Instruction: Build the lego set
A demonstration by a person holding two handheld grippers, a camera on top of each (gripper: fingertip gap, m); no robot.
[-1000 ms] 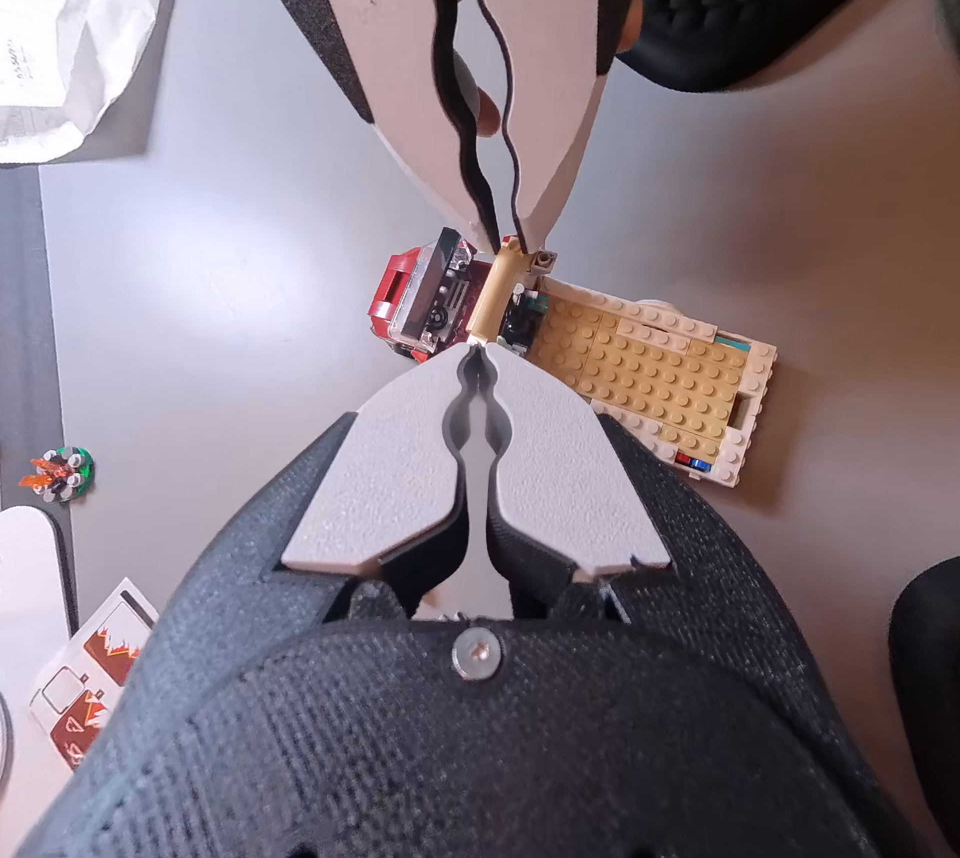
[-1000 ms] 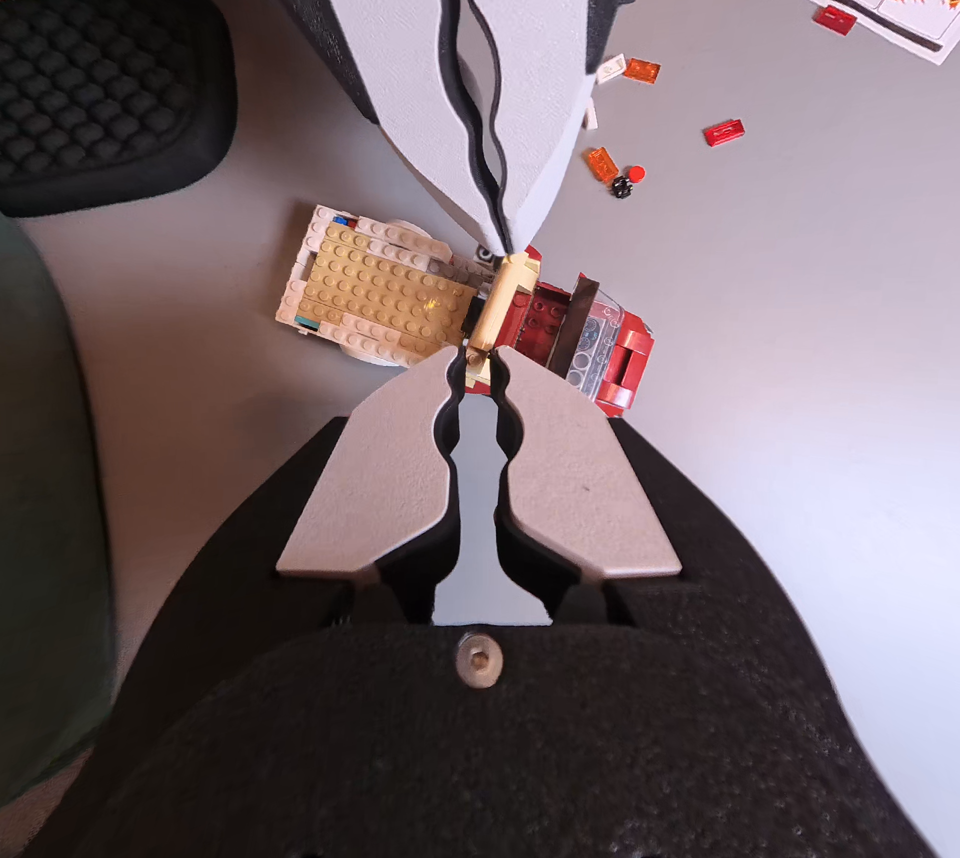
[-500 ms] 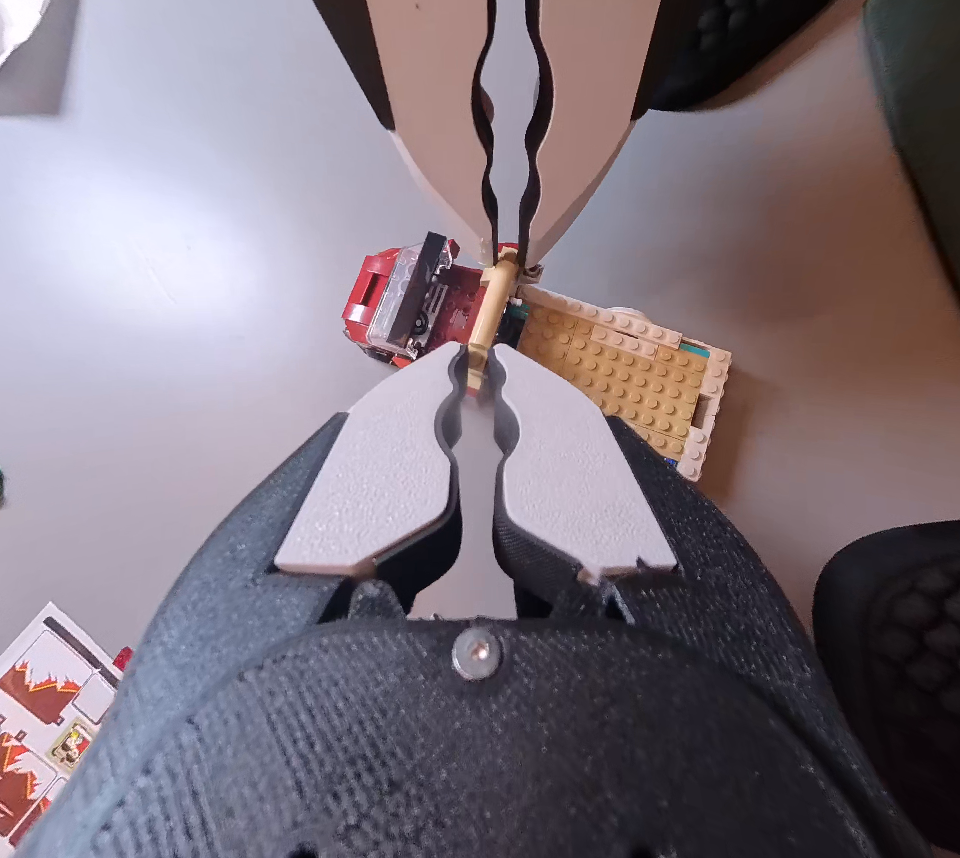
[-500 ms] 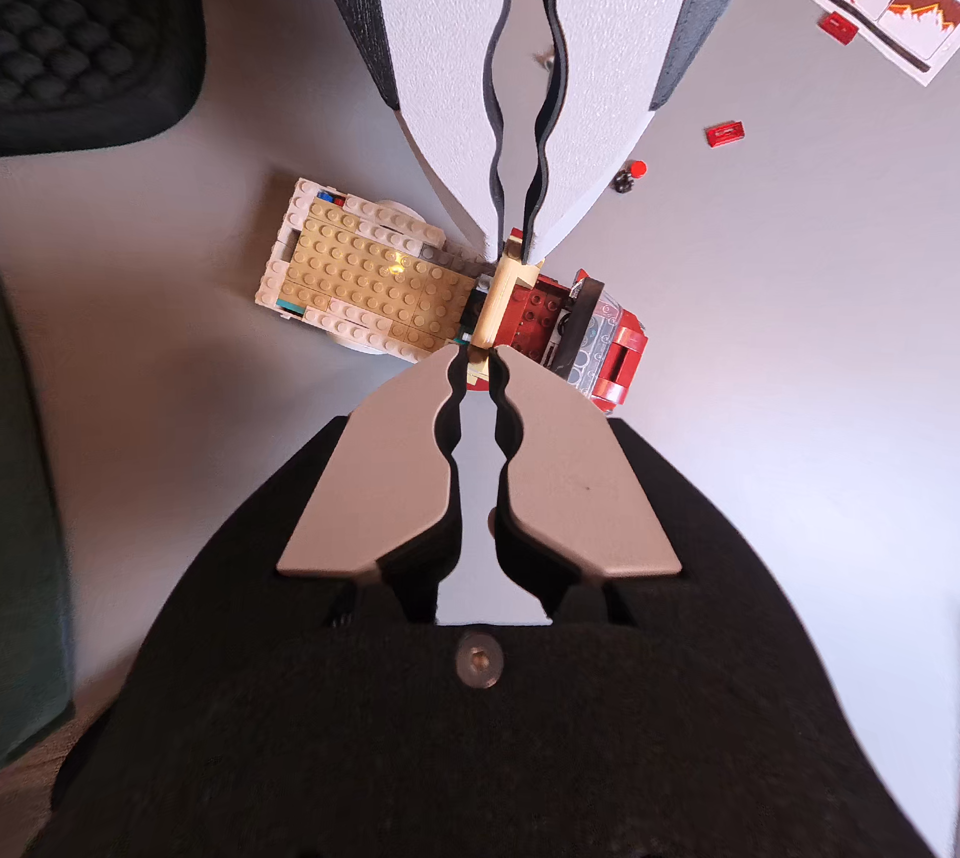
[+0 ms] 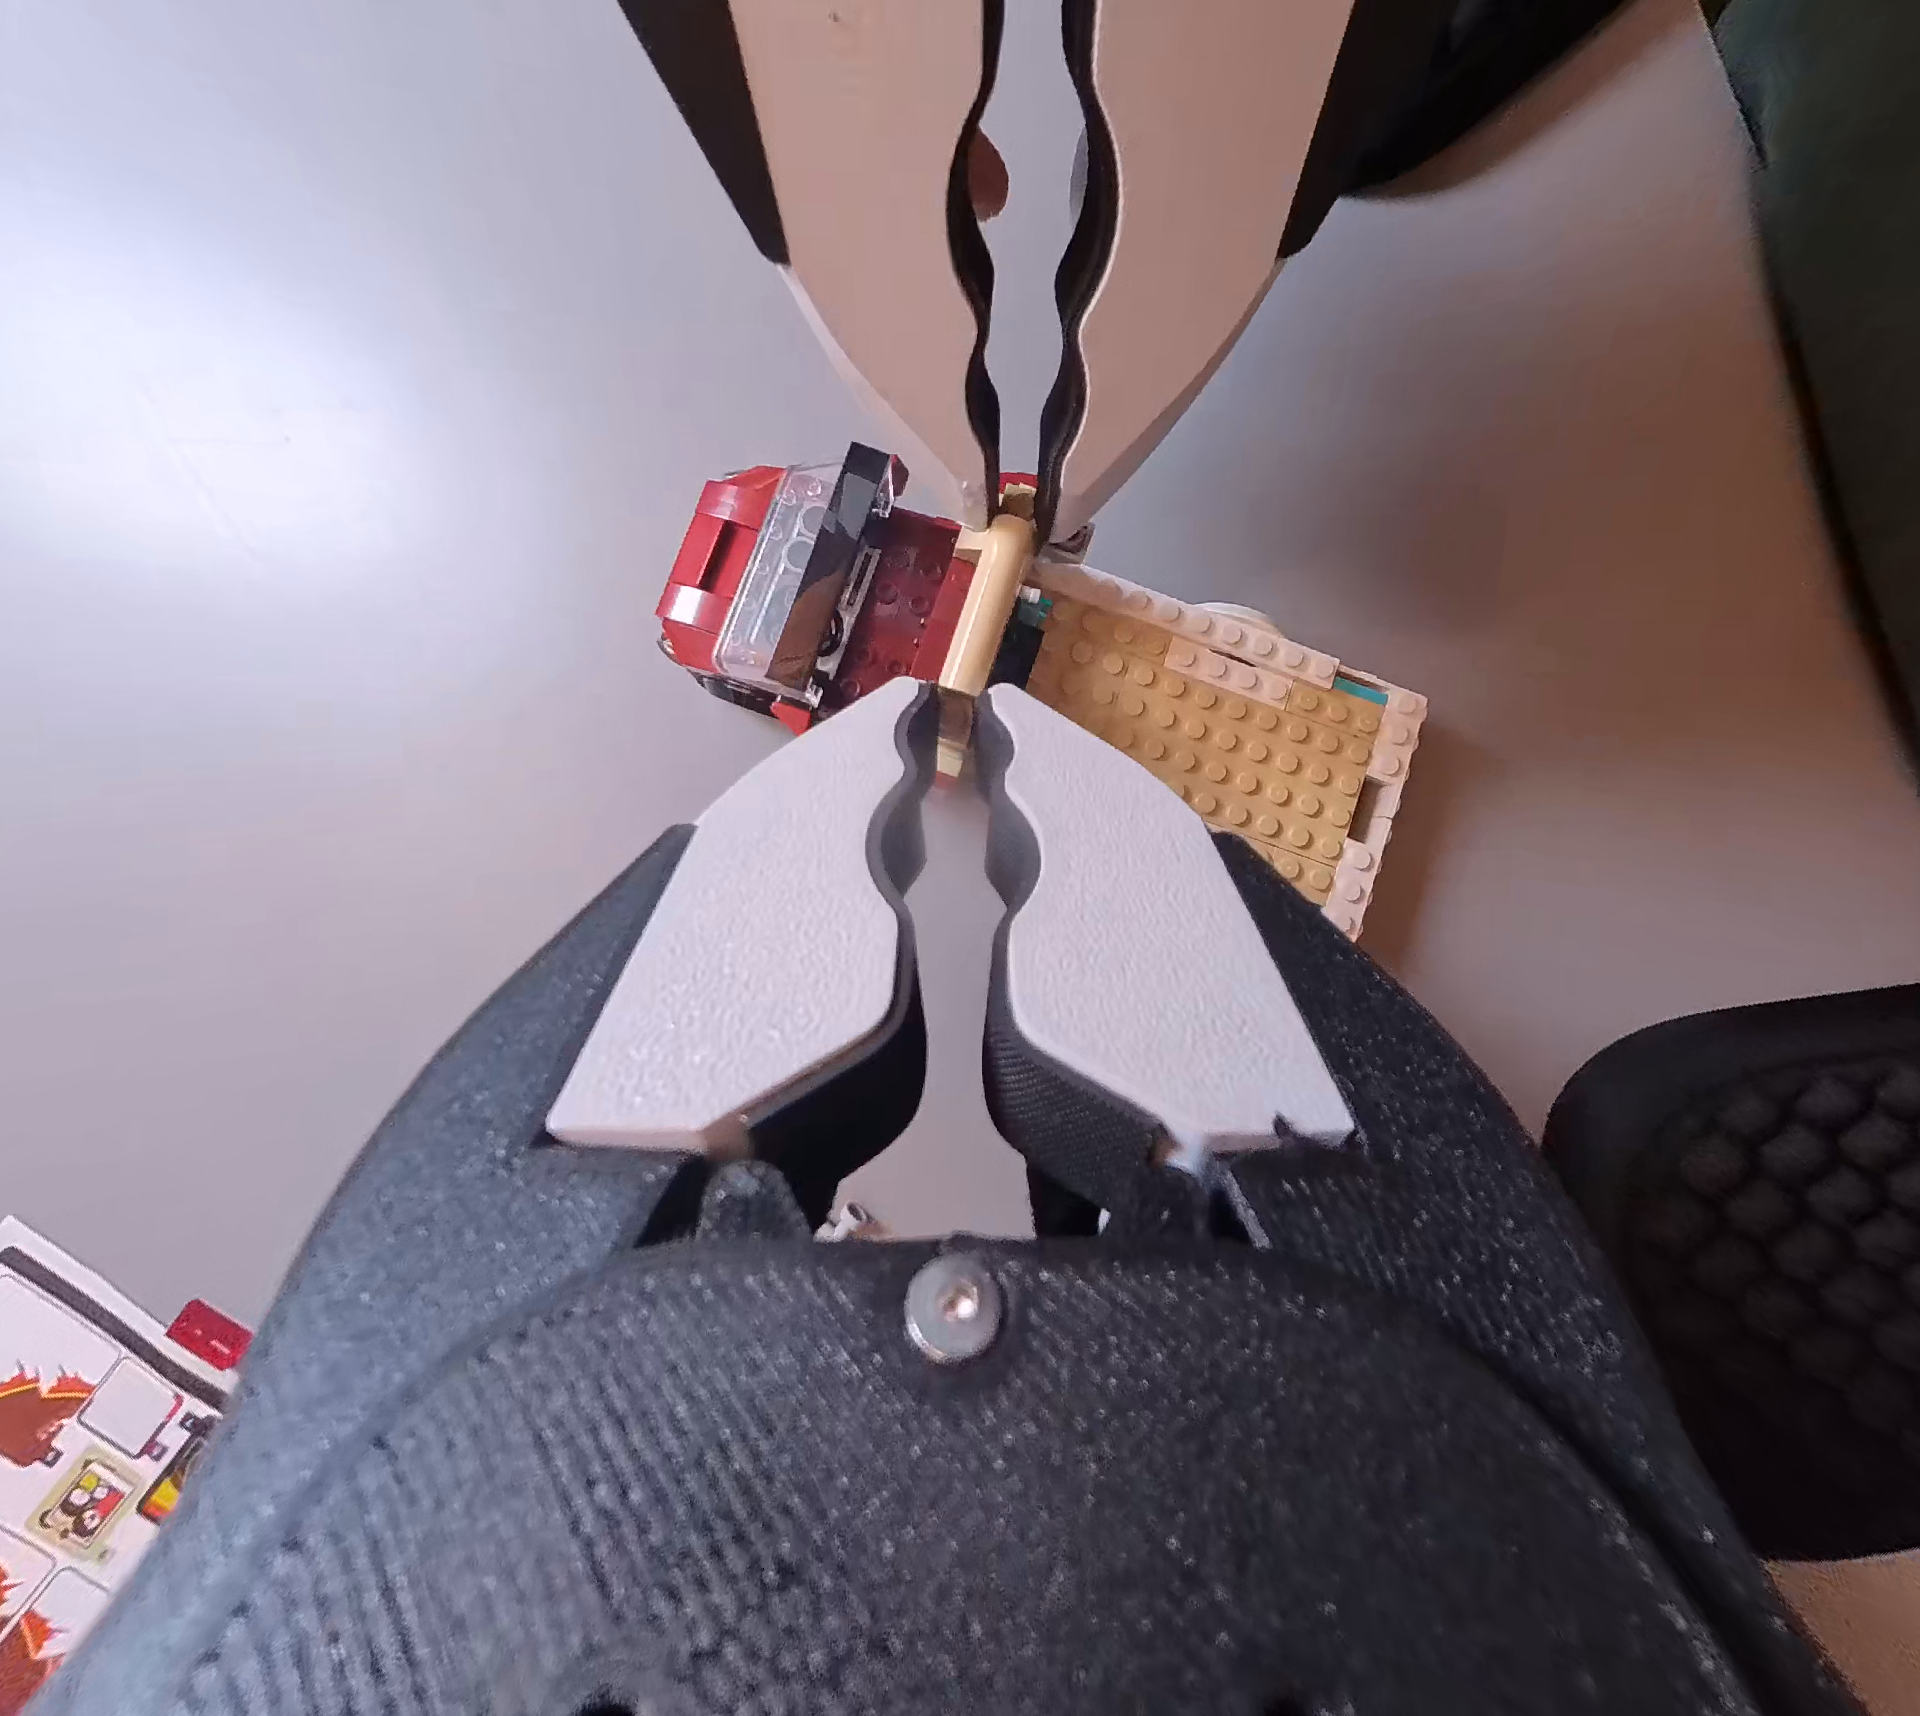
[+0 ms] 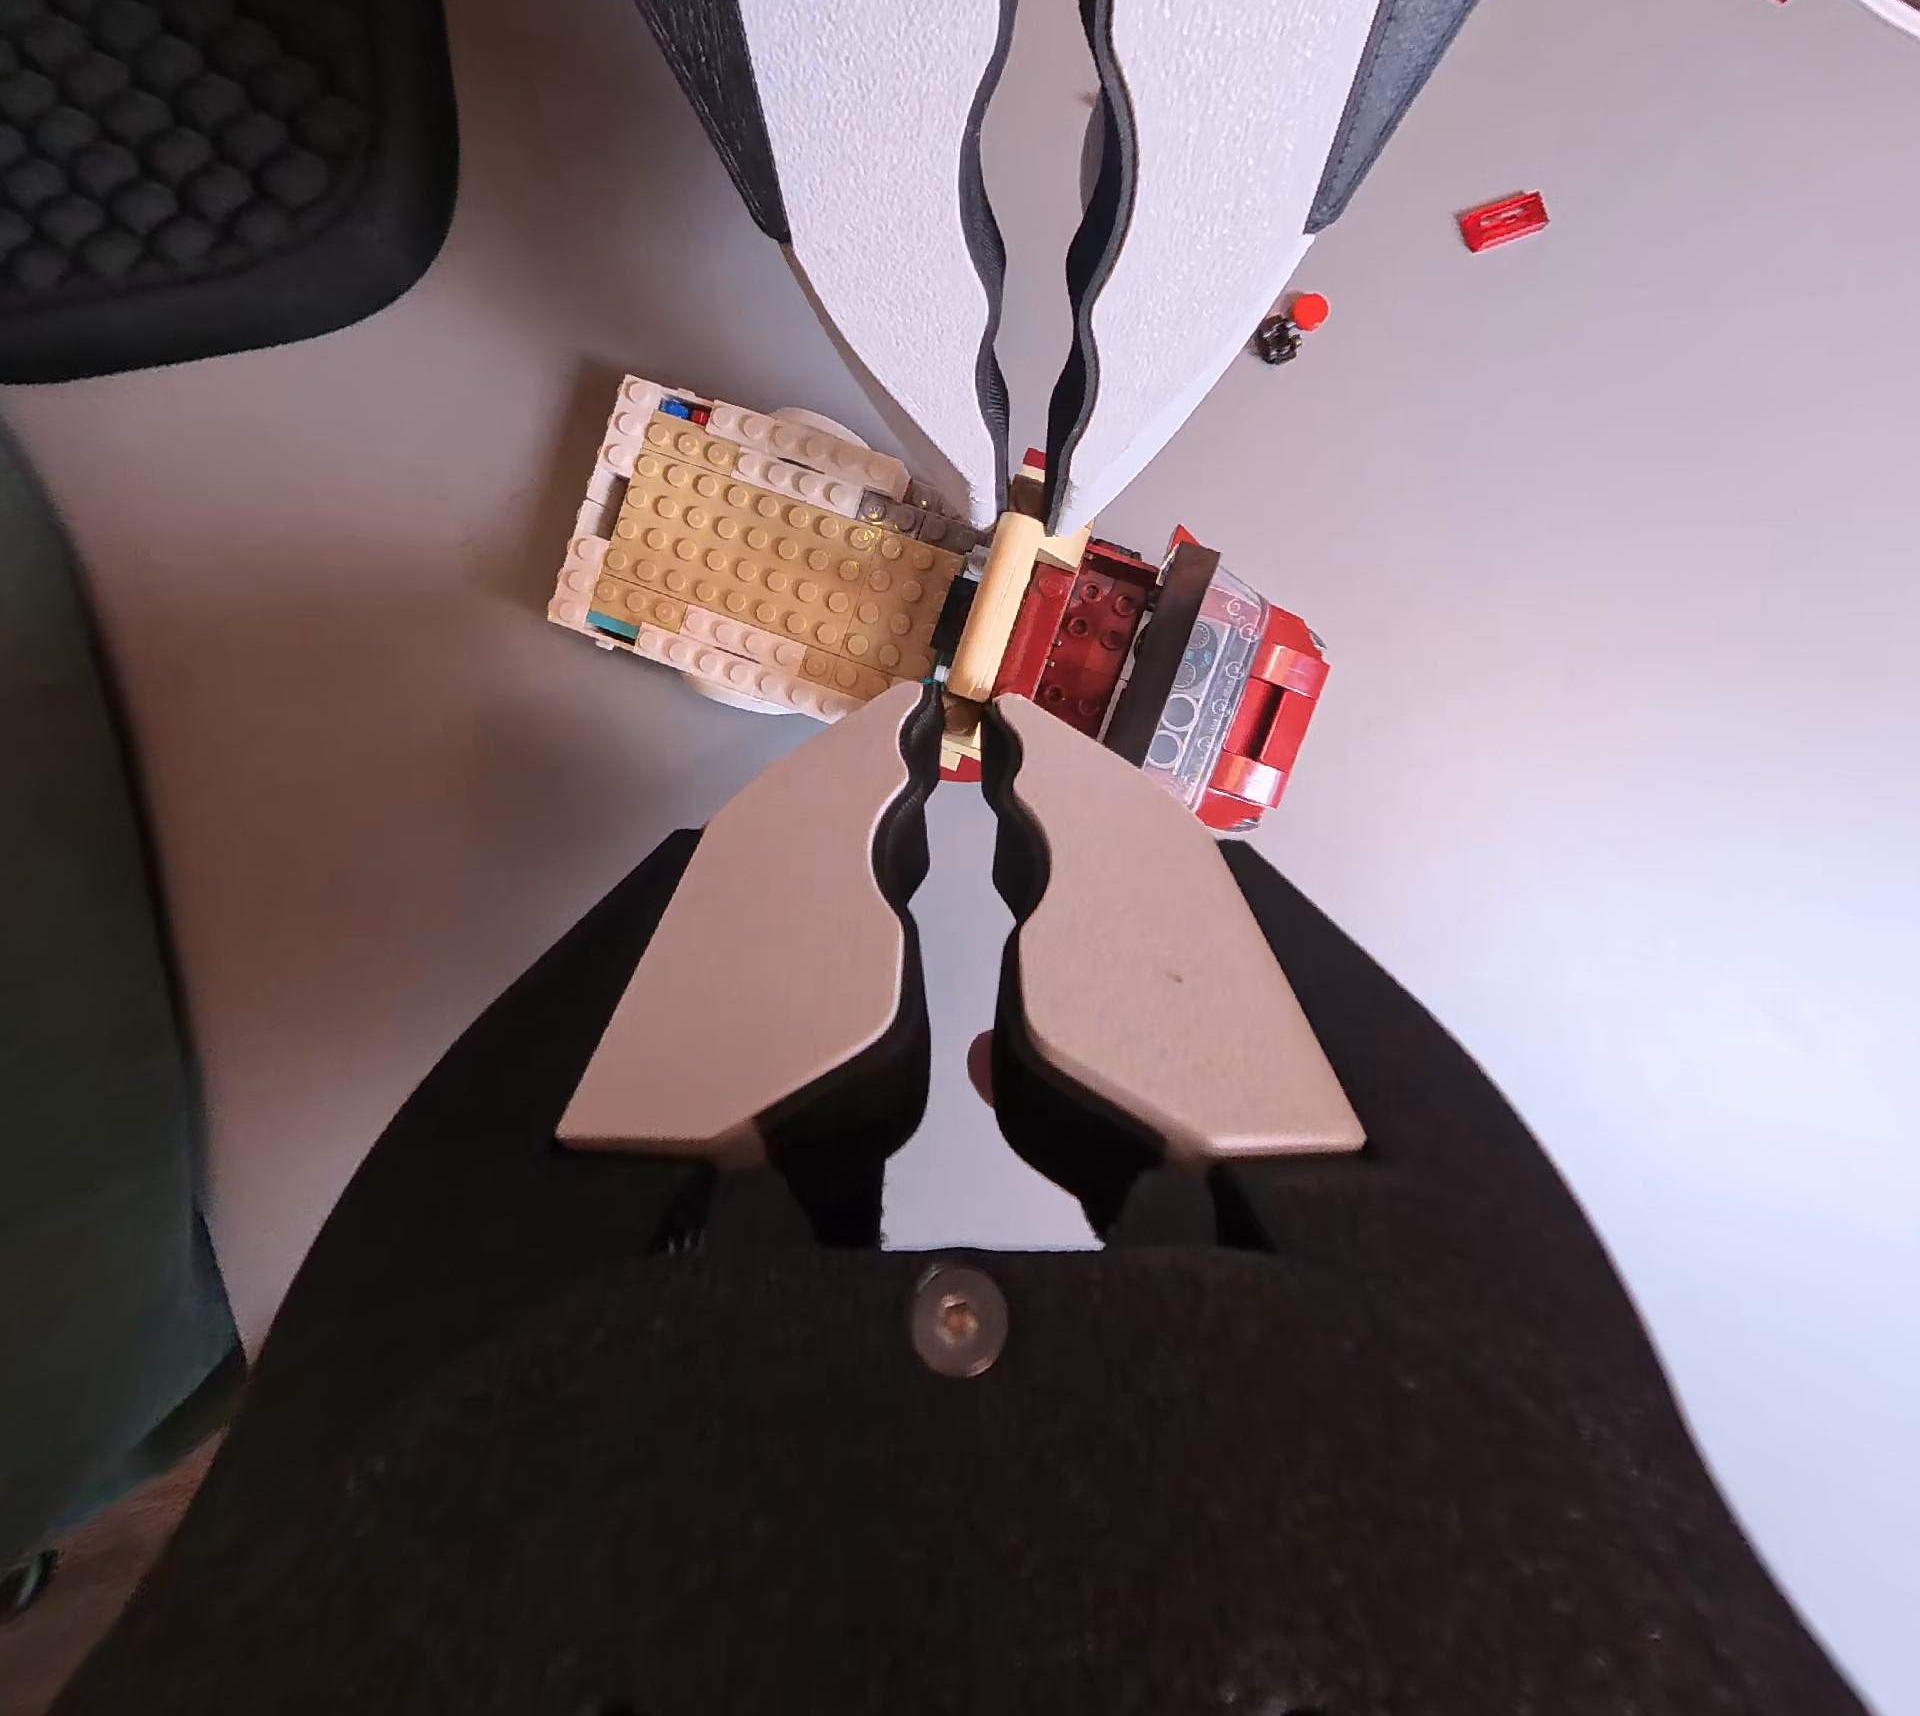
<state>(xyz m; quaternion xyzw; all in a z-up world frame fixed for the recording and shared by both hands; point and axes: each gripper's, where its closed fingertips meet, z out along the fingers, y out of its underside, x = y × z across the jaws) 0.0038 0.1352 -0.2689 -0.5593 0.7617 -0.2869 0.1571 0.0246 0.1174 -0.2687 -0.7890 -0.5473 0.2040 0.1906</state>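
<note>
Since a second ago both grippers have drawn in over the model, and the plastic bag and small green piece that lay at the left edge of the left wrist view have slipped out of frame, with the sticker sheet (image 5: 73, 1417) now at its lower left. The left gripper (image 5: 951, 721) has its fingers narrowed onto the near end of the tan bar (image 5: 987, 612), a slim gap left between them, and the right gripper (image 6: 958, 716) does the same at the opposite end (each shows in the other's view, pointing down from the top of the frame). So the bar is pinched from both ends, lying across the truck (image 6: 935, 617) at centre frame, between its red cab (image 6: 1174, 658) and its tan studded bed (image 6: 748, 565). The truck rests on the grey table (image 6: 1558, 731). Outward, loose red pieces (image 6: 1501, 220) lie at the upper right of the right wrist view, and a black textured cushion (image 6: 197, 97) sits at its upper left. The risk, as I judge it, is uneven pressure: if one gripper pushes harder, the bar may seat crooked or the truck may slide on the smooth table; squeezing too high could also pop the bar loose from the tips.
</note>
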